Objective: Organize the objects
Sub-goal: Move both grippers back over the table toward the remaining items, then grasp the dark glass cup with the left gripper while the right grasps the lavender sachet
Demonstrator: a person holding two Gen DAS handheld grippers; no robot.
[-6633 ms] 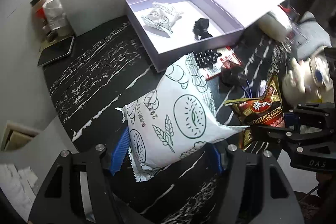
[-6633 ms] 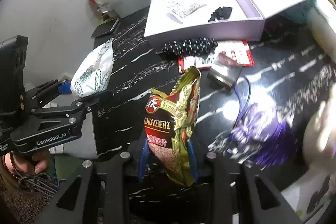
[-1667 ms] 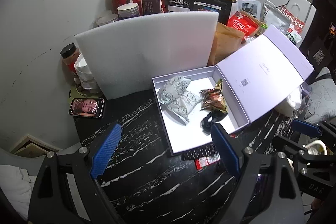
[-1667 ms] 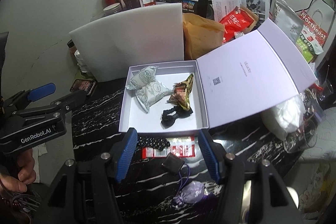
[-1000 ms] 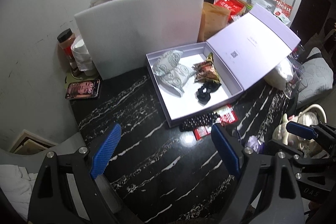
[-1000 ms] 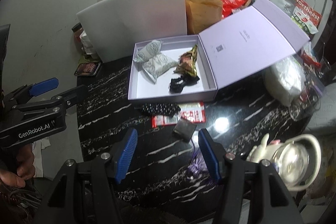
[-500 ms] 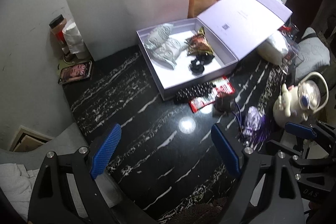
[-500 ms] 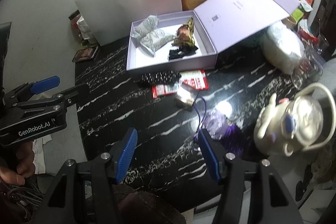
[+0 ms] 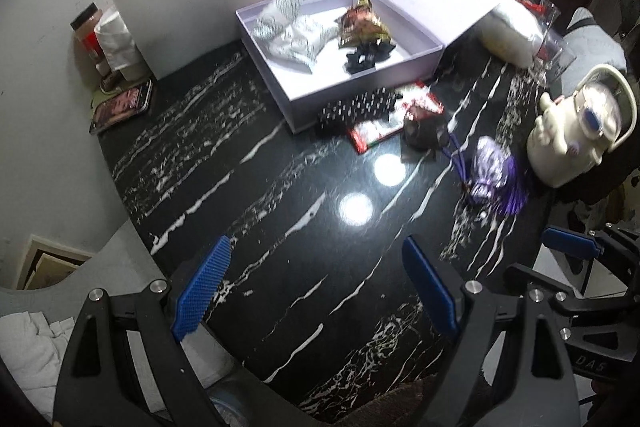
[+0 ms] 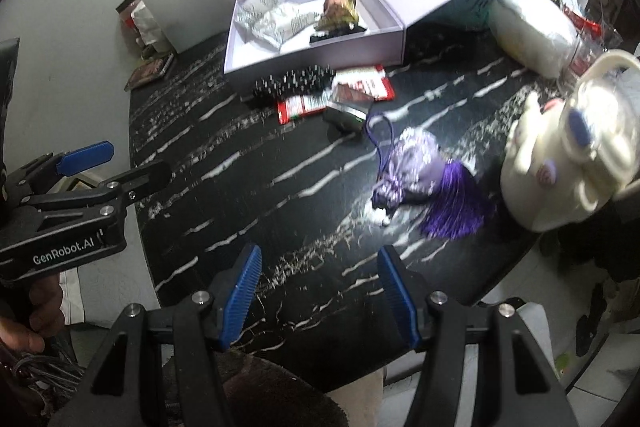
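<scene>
Risk noted: we hold the left gripper (image 9: pixel 316 287) and right gripper (image 10: pixel 320 291) open and empty at the tabletop's (image 9: pixel 240 195) near edge, the box (image 9: pixel 304 107) and loose pouch (image 10: pixel 416 167) beyond, where a careless reach could knock the teapot (image 10: pixel 560 155).

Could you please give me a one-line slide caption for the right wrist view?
Open right gripper above a black marble table; snacks sit in the lavender box, purple tassel pouch outside it.
</scene>
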